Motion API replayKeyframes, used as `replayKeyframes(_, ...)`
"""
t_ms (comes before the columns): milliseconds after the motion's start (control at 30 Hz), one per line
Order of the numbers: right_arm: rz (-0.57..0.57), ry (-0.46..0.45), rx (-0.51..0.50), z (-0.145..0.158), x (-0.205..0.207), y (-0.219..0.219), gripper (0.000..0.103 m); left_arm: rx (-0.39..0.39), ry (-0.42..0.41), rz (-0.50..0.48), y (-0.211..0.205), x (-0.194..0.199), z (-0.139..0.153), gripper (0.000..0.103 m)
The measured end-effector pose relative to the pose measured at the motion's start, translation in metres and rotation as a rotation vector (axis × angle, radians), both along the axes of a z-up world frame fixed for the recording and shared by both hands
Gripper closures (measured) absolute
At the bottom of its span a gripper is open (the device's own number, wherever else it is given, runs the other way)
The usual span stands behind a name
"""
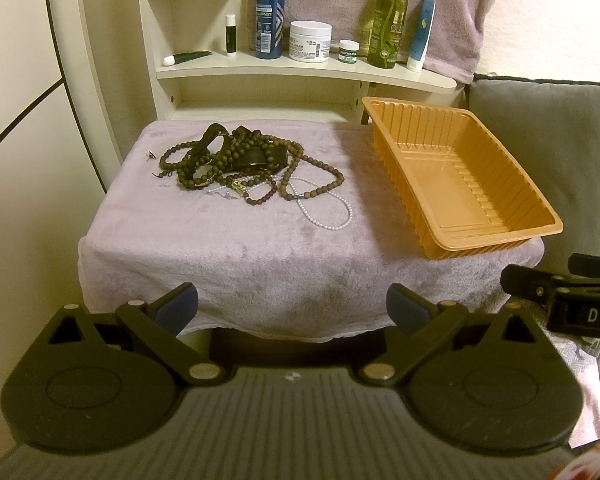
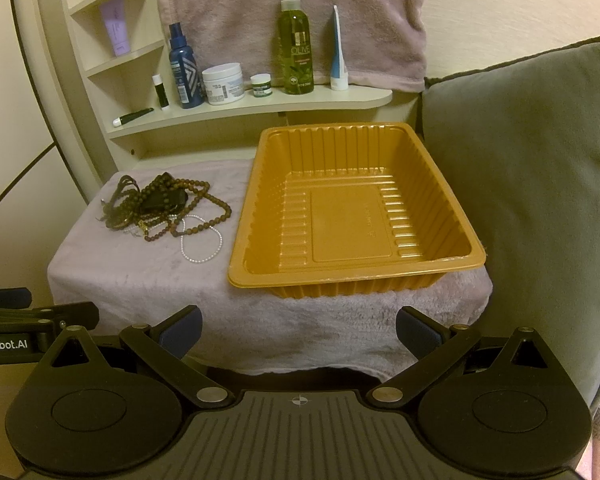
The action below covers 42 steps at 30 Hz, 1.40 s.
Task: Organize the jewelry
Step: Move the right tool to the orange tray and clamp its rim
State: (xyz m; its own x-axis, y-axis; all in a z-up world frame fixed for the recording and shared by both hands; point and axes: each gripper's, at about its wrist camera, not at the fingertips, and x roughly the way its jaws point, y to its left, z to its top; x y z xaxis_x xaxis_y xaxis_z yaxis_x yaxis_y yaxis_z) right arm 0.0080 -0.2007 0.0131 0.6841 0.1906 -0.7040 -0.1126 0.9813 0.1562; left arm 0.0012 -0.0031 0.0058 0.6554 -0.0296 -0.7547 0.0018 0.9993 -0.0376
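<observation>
Both tools, left [image 1: 292,304] and right [image 2: 298,330], spread apart, empty; tangled brown bead jewelry [image 1: 236,160] centre-left awaits the empty orange ribbed plastic tray [image 2: 356,204].

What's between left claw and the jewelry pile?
Nothing but bare lilac towel, per the left wrist view. The left claw, open, sits short of the table edge; the jewelry pile lies farther back.
</observation>
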Motion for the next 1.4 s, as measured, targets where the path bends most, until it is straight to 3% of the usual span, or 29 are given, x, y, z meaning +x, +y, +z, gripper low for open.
replayKeyframes(333, -0.055, -0.027, 0.017, 0.002, 0.004, -0.016, 0.001, -0.049, -0.019, 0.006, 0.006, 0.002, 0.001, 0.005)
replayKeyframes(733, -0.189, -0.111, 0.008, -0.008, 0.023, -0.057, 0.001, -0.131, -0.064, 0.009, 0.026, 0.034, -0.004, 0.005)
replayKeyframes(967, -0.251, -0.154, -0.011, -0.019, 0.041, -0.084, 0.001, -0.125, -0.097, 0.015, 0.028, 0.046, -0.011, 0.005)
replayKeyframes(1100, -0.258, -0.155, 0.006, -0.029, 0.055, -0.097, 0.017, -0.109, -0.089, -0.002, 0.024, 0.053, -0.017, 0.005)
replayKeyframes(1400, -0.246, -0.139, 0.056, -0.047, 0.081, -0.112, 0.04, -0.098, -0.1, -0.033, 0.014, 0.063, -0.022, 0.006)
